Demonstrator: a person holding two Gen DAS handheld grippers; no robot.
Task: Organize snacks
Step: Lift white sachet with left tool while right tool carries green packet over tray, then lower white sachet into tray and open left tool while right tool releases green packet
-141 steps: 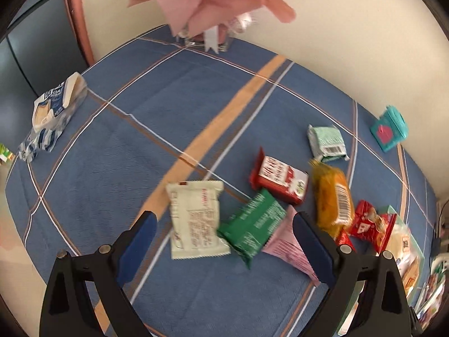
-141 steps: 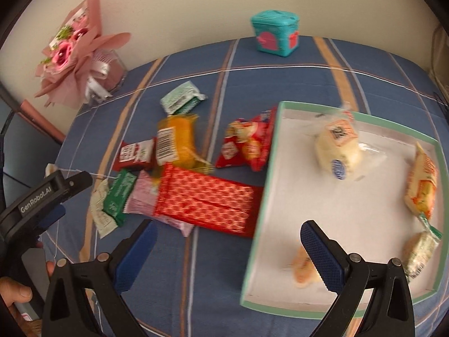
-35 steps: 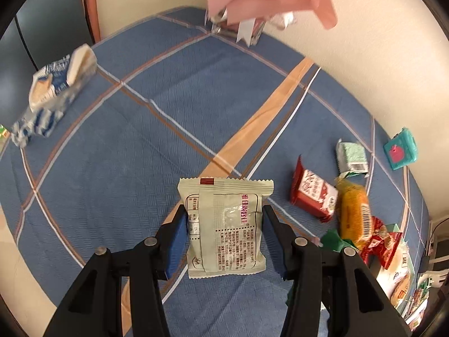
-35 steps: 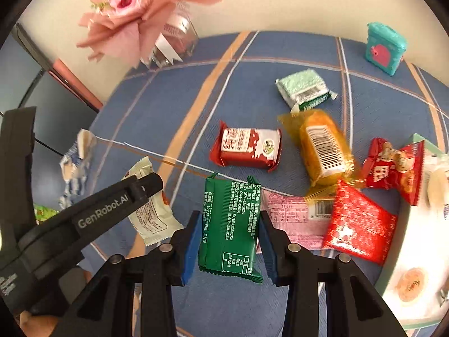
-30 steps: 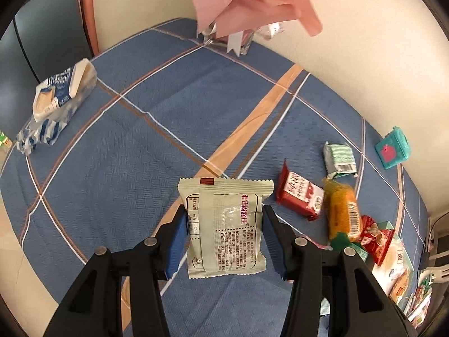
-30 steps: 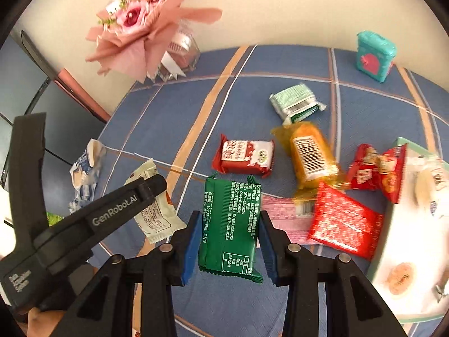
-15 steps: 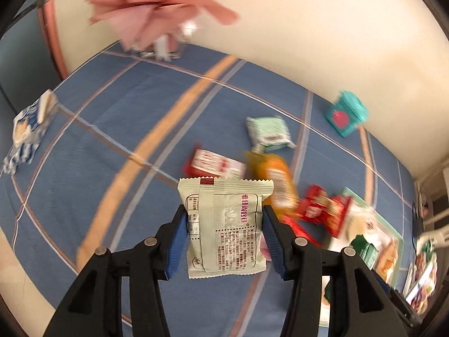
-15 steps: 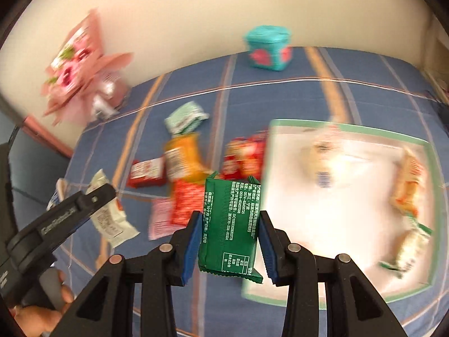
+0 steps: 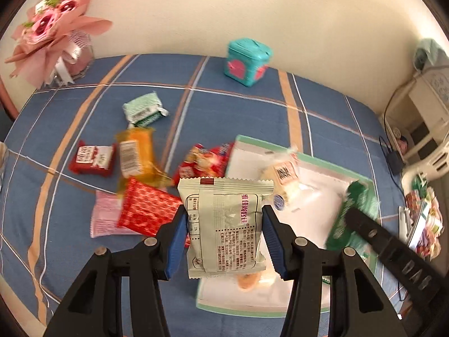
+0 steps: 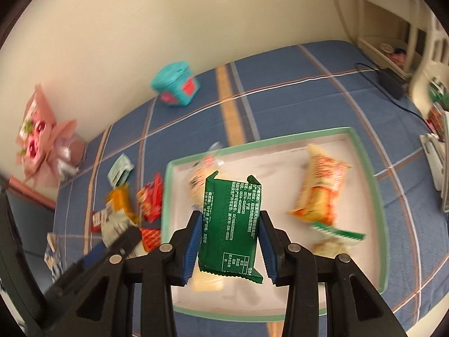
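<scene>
My left gripper (image 9: 224,238) is shut on a pale white-green snack packet (image 9: 224,224) and holds it above the near left edge of the green-rimmed white tray (image 9: 322,163). My right gripper (image 10: 230,241) is shut on a dark green snack packet (image 10: 231,224) and holds it over the tray (image 10: 364,168). The green packet and right gripper also show in the left wrist view (image 9: 350,219). Several snacks lie in the tray, among them an orange-yellow packet (image 10: 320,193). Loose snacks lie left of the tray: a red checked pack (image 9: 146,210), an orange pack (image 9: 136,154), a red-white pack (image 9: 92,158).
A teal box (image 9: 247,60) stands near the wall. A pink flower bouquet (image 9: 53,28) stands at the back left. A mint packet (image 9: 143,109) and a pink packet (image 9: 103,219) lie on the blue checked cloth. White furniture and clutter are at the right edge (image 9: 421,129).
Both grippers closed on their packets, lifted them and swung right. The tray, off to the right before, is now below both packets.
</scene>
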